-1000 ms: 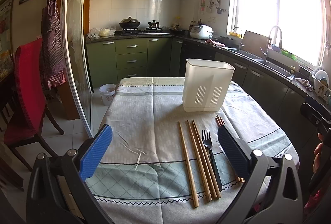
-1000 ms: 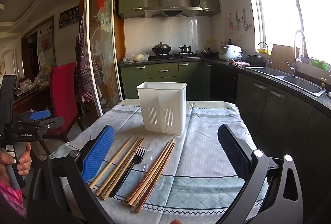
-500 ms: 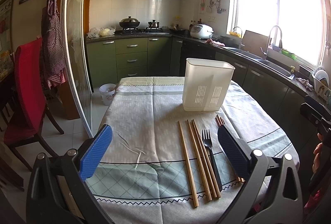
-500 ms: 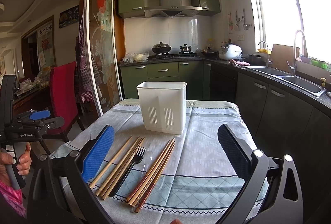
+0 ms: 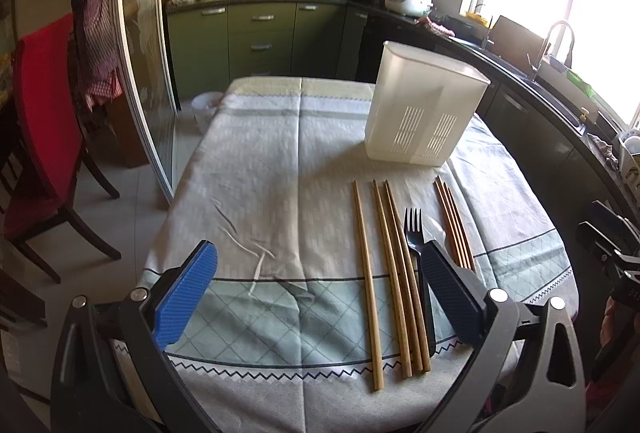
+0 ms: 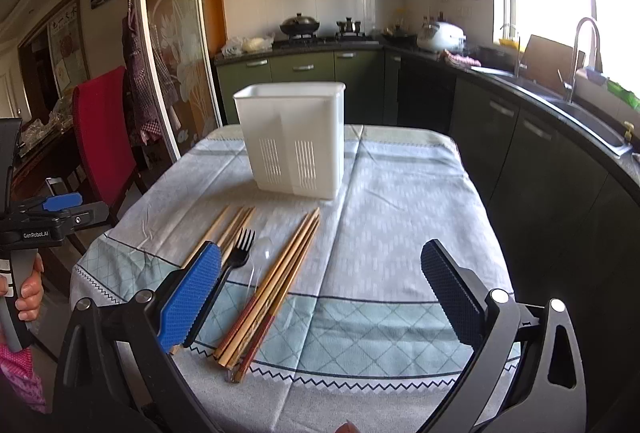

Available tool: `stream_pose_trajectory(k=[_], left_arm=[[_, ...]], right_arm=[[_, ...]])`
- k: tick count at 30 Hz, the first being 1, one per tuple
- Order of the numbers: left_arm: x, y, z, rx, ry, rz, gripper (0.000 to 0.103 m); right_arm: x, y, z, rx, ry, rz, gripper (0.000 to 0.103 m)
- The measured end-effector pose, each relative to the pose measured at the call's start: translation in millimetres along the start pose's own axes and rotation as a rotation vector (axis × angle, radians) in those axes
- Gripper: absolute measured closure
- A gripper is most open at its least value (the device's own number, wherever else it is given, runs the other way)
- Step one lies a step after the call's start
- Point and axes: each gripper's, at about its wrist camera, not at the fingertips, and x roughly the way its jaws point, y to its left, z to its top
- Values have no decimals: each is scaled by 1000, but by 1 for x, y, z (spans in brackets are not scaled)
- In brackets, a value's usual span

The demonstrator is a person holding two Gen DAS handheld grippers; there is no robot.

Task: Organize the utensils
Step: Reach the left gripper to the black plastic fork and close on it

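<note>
Hovering with both grippers spread wide, left gripper (image 5: pixel 316 297) and right gripper (image 6: pixel 320 293), needing squarer alignment over lower-centre chopsticks (image 6: pixel 280 277) before pinching.

Only readable text I'm spotting is "GenRobot.AI" in white, sitting on the black body of the left hand-held gripper (image 6: pixel 38 233) at the far left of the right wrist view.

White slotted caddy (image 5: pixel 424 113) upright (empty-looking), wooden chopsticks (image 5: pixel 394 265) and black fork (image 5: pixel 416 257) flat before it
</note>
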Motion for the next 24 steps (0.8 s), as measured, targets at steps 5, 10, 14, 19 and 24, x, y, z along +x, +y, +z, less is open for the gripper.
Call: stream_pose_trajectory(k=[5, 10, 14, 19, 24], left_arm=[[31, -3, 8, -51, 137, -59, 6], [52, -36, 21, 24, 245, -104, 6], [69, -74, 25, 96, 314, -140, 6], [94, -106, 21, 139, 419, -156, 32], [114, -112, 16, 126, 463, -139, 50]], right_arm=[[28, -24, 4, 82, 139, 84, 4], [40, -38, 11, 102, 184, 62, 4], [43, -46, 11, 119, 192, 62, 4], [41, -50, 5, 128, 200, 67, 4], [37, -57, 1, 137, 191, 67, 4]])
